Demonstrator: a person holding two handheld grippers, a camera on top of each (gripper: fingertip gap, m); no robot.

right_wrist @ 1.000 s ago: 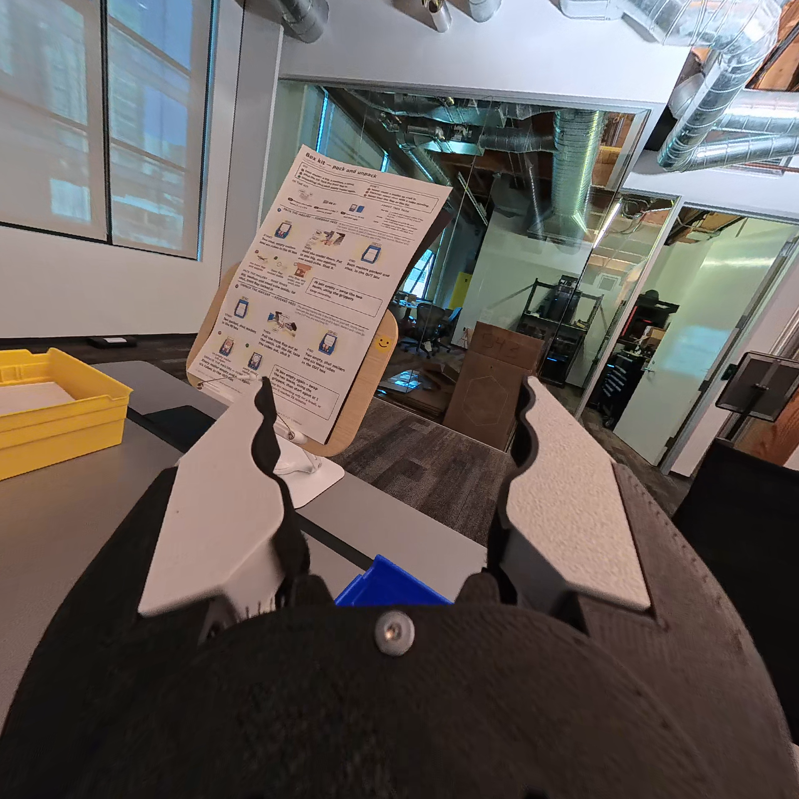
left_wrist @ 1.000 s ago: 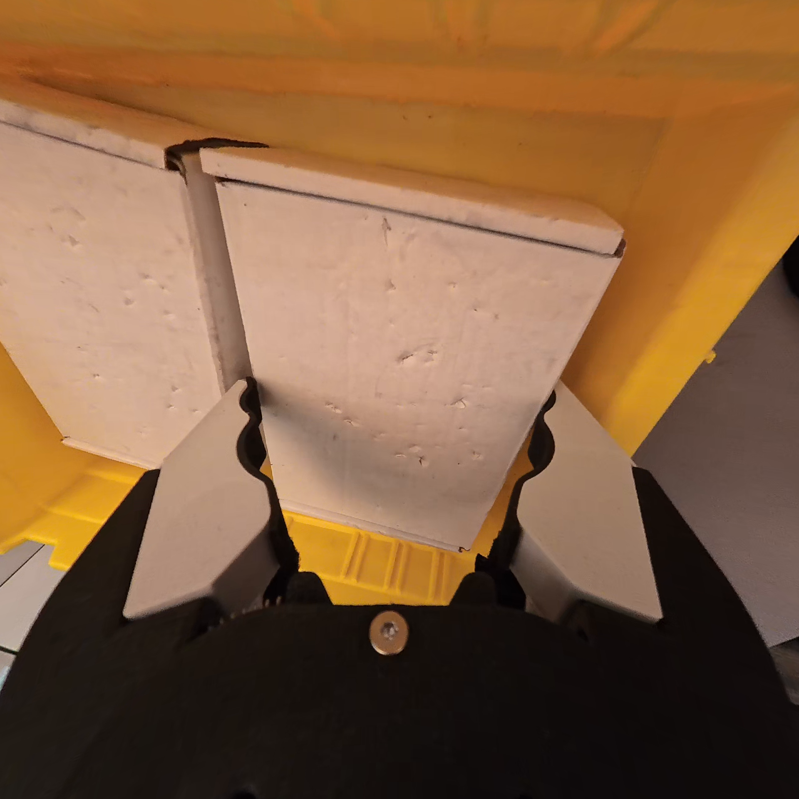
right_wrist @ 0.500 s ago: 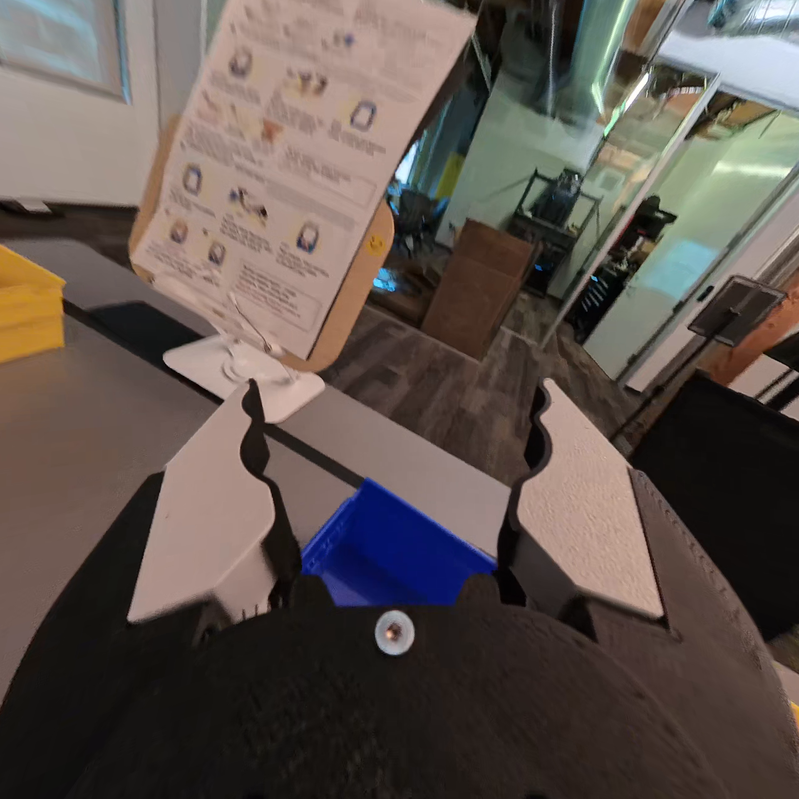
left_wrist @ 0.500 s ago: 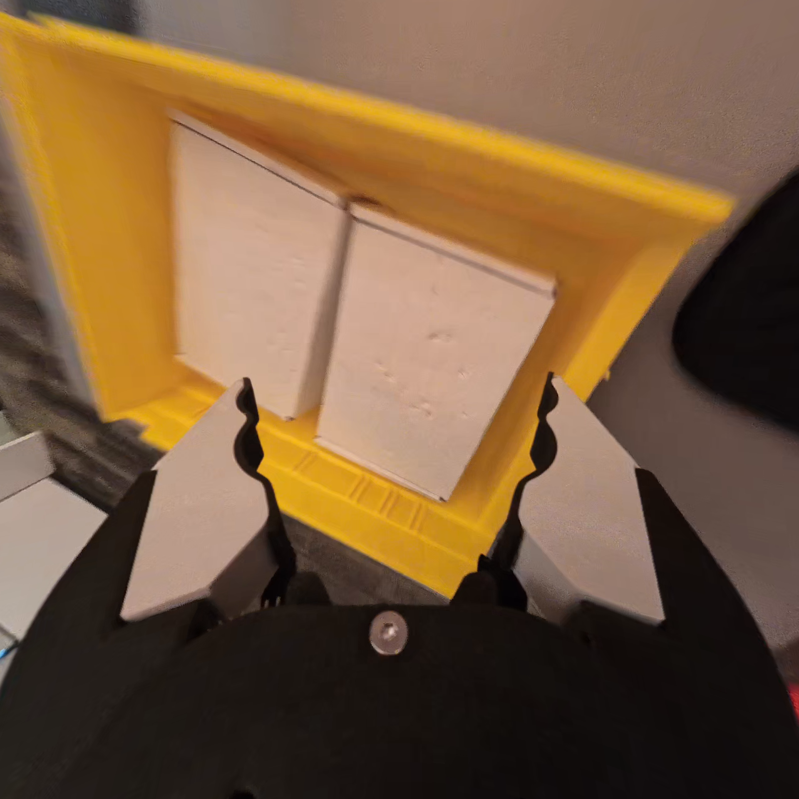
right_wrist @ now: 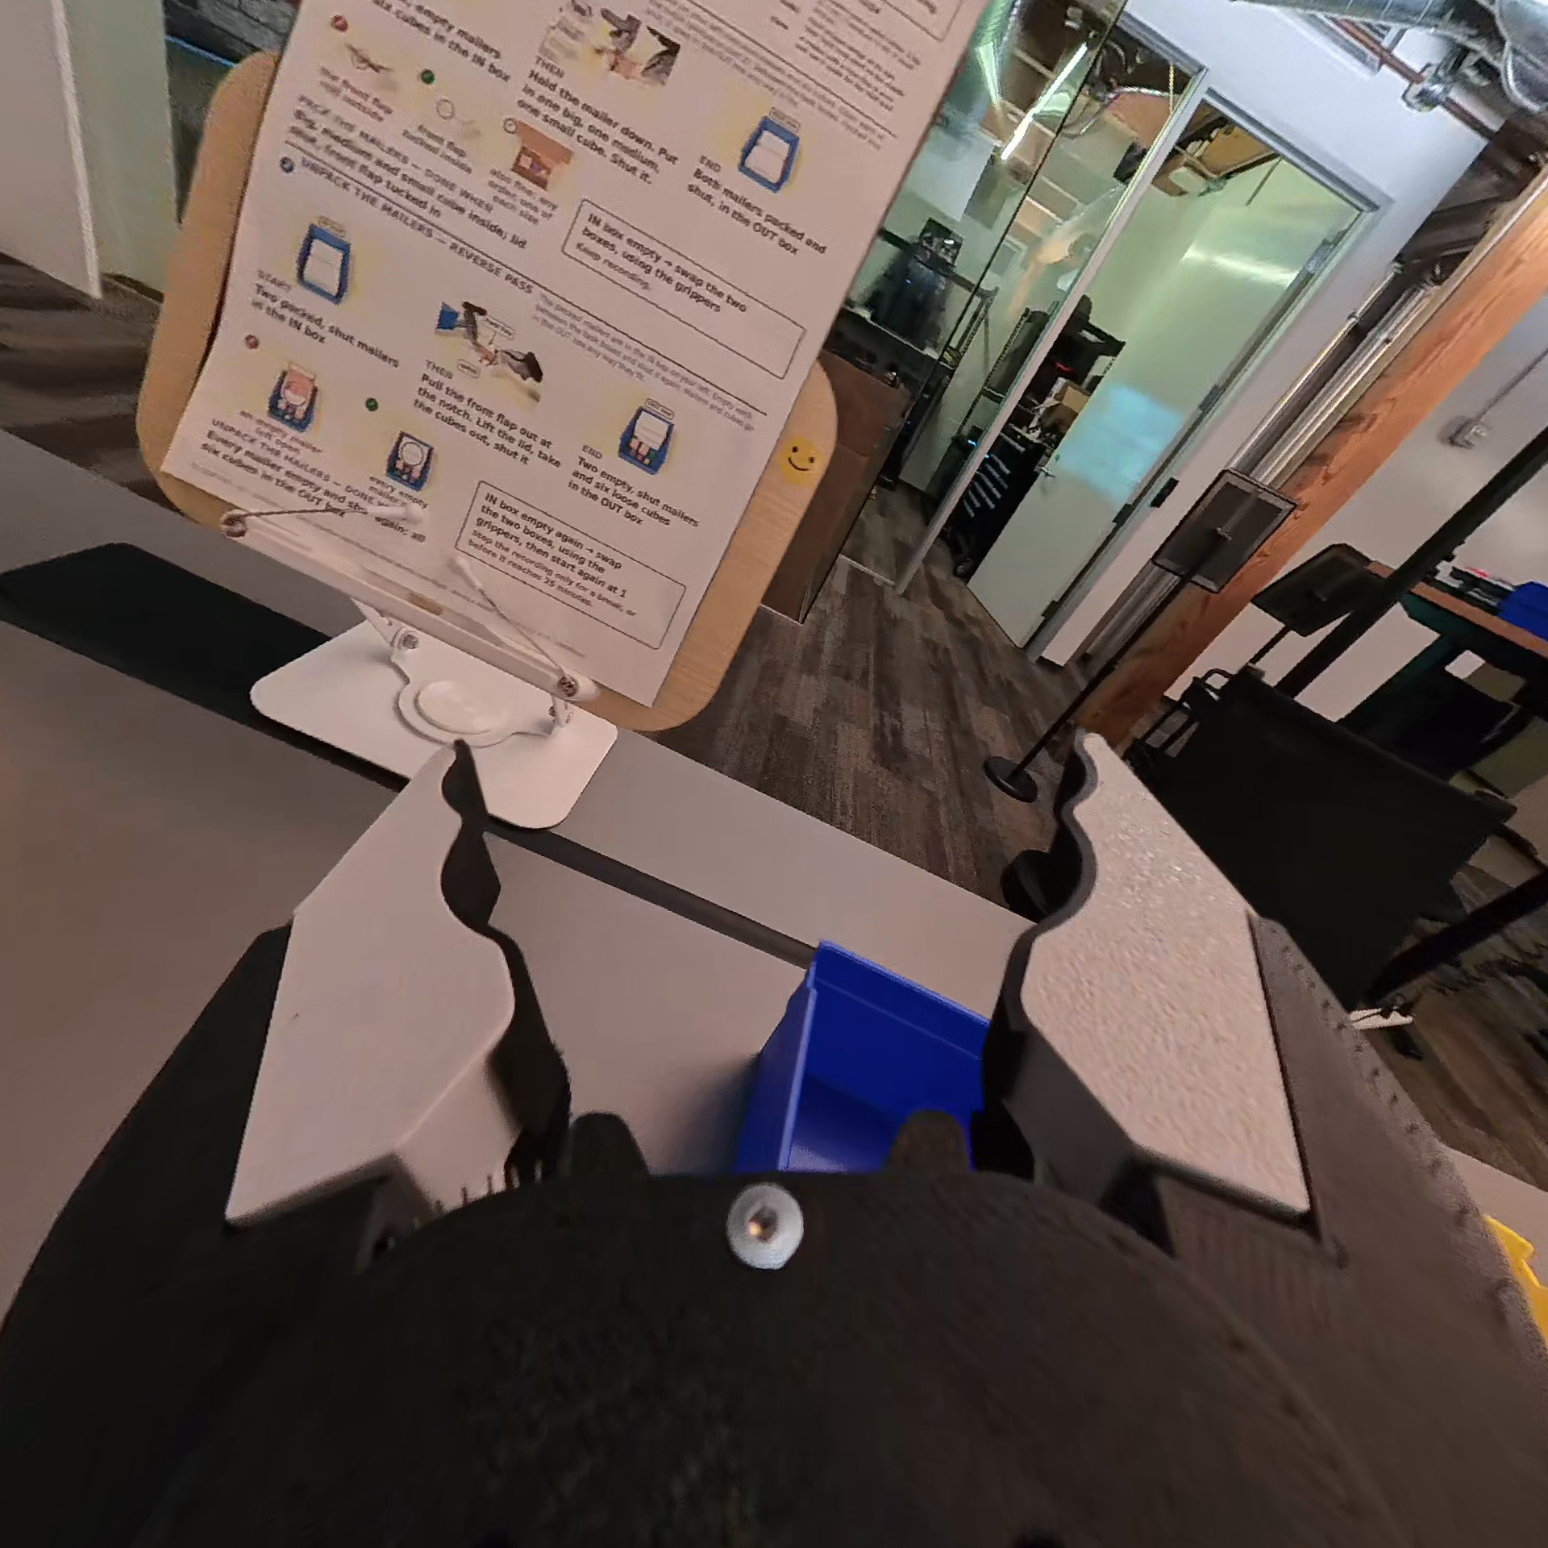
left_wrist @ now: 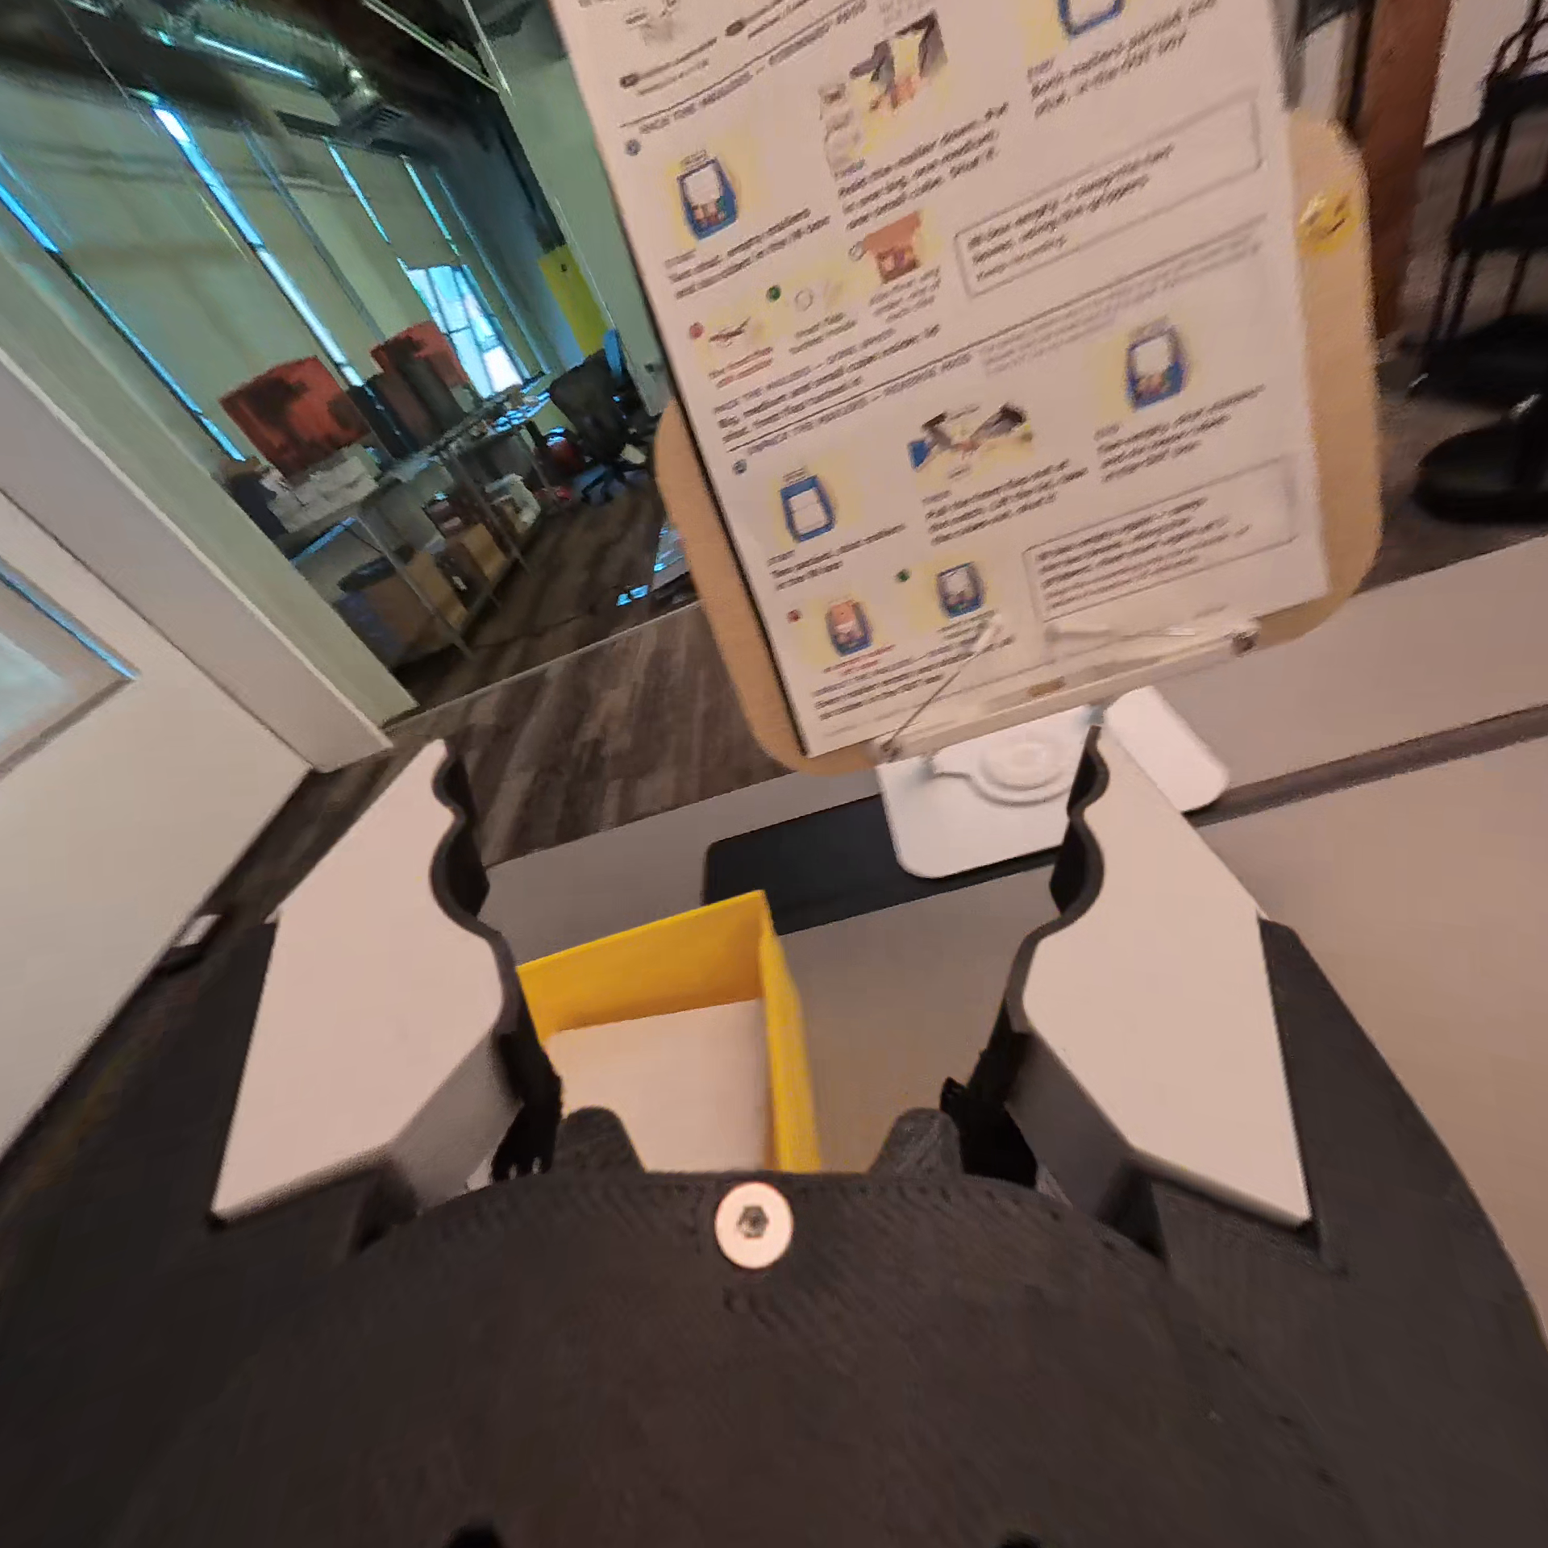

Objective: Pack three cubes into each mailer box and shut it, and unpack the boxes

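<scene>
In the left wrist view my left gripper [left_wrist: 766, 771] is open and empty, held above the grey table. Below it stands a yellow bin [left_wrist: 783, 1030] with a white shut mailer box [left_wrist: 670, 1081] lying flat inside; only part of the box shows. In the right wrist view my right gripper [right_wrist: 771, 754] is open and empty, also above the table. Below and between its fingers stands a blue bin [right_wrist: 863, 1064]; its inside is mostly hidden. No cubes are in view.
A printed instruction sheet on a wooden board with a white stand [left_wrist: 1030, 804] stands at the table's far edge, also in the right wrist view [right_wrist: 469, 712]. A black mat [left_wrist: 804, 863] lies before it. Beyond are floor, glass walls and a black chair [right_wrist: 1307, 838].
My left gripper has lifted away from the mailer boxes in the yellow bin and tilted up toward the sheet. My right gripper has tilted down, bringing the blue bin into view. Both stay open.
</scene>
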